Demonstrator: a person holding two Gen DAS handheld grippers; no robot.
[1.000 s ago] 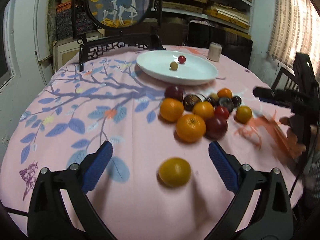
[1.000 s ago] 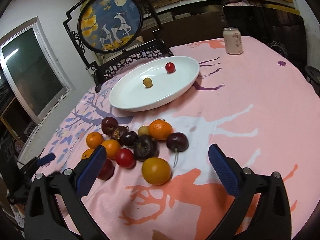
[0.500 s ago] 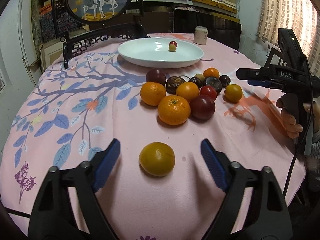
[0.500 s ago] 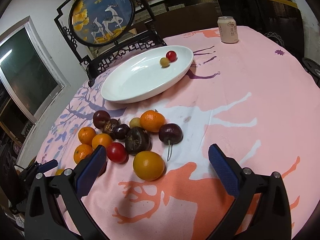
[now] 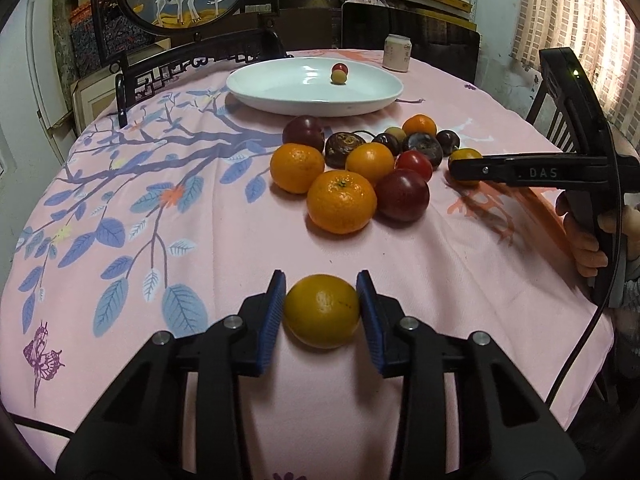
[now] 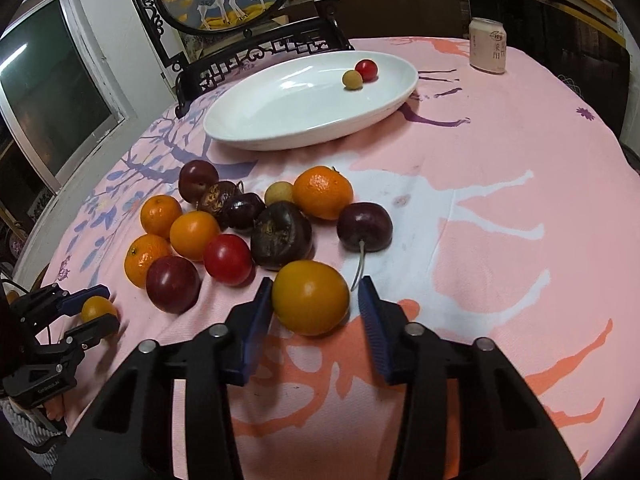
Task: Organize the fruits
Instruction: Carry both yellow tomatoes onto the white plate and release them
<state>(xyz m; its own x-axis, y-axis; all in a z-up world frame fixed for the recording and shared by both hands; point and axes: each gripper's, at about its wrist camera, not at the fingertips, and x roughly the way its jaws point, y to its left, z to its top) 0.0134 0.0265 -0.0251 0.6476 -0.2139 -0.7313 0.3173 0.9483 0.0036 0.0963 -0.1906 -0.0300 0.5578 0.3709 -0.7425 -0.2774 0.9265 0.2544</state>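
Observation:
My left gripper [image 5: 321,280] is closing, and its blue pads press both sides of a yellow-orange fruit [image 5: 322,310] lying alone on the pink cloth. The right wrist view shows that gripper [image 6: 102,307] and fruit [image 6: 96,309] at the far left. My right gripper [image 6: 316,284] is also closing around a second yellow-orange fruit [image 6: 310,298]. Its left pad touches, but a thin gap shows at the right pad. In the left wrist view it [image 5: 456,168] sits side-on over that fruit [image 5: 466,155]. A pile of oranges [image 5: 342,200], plums and cherries lies between them.
A white plate [image 5: 280,100] at the back holds a small red fruit [image 5: 339,68] and a pale yellow one [image 5: 338,77]. A drink can [image 5: 397,52] stands behind it. A dark cherry [image 6: 364,226] with its stem lies just beyond my right gripper. Chairs ring the round table.
Both grippers' jaws have closed in from wide open, each around a yellow-orange fruit. Both have come lower and nearer to their fruit.

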